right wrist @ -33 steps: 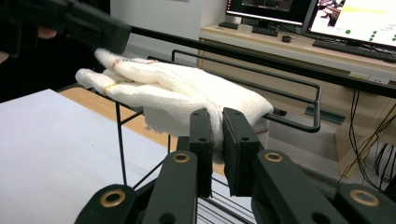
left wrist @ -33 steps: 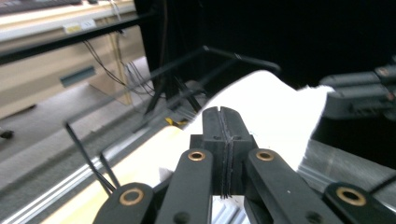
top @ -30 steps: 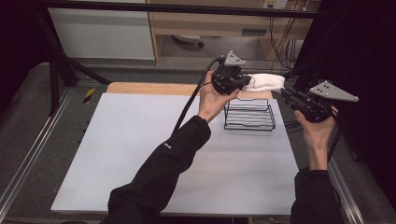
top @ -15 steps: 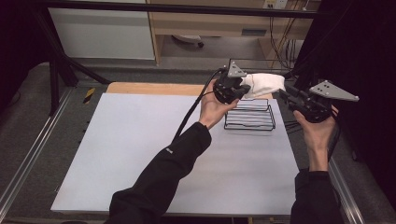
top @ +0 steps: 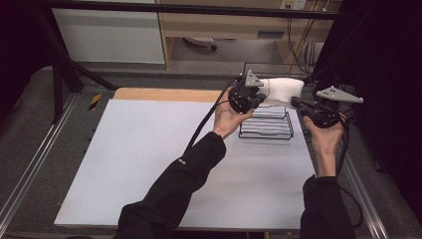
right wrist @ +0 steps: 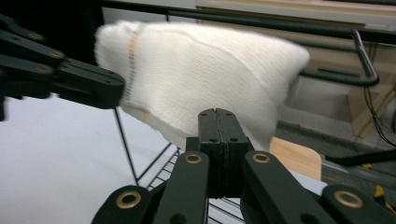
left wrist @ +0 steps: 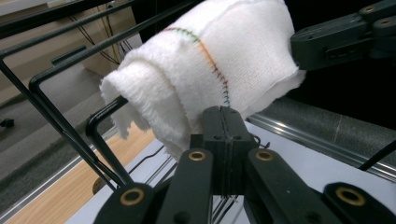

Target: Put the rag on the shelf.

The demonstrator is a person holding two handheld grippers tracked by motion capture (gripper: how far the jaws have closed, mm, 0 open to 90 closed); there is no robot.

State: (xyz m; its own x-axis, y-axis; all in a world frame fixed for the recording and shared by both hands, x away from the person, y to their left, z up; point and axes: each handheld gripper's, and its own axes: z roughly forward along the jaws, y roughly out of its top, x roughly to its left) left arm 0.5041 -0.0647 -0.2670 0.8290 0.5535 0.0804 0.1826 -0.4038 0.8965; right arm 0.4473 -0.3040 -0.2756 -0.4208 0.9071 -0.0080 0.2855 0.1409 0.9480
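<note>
Worktop point(top: 149, 164): a white sheet fills the middle of the high view, with a strip of bare wood along its far edge at upper centre.
Left forearm: a dark sleeve rises from the bottom centre of the high view toward the upper middle.
Left gripper point(top: 255, 94): just right of centre in the upper half of the high view, held up in the person's hand with its cable trailing down the sleeve.
Left jaws: pressed together on the near edge of the white cloth, as the left gripper view shows at lower centre point(left wrist: 223, 135).
White cloth point(top: 281, 91): a rolled or folded knitted piece with a line of coloured stitching, stretched between the two grippers in the upper right of the high view, above the wire basket and apparently clear of it.
Wire basket point(top: 266, 127): black, standing on the worktop directly below the cloth, right of centre.
Right gripper point(top: 298, 103): at the right of the high view, held in the person's hand, pointing left at the cloth.
Right jaws: they have just been closing and now meet on the cloth's lower edge point(right wrist: 217, 135); that frame is a little blurred, so the pinch looks thin.
</note>
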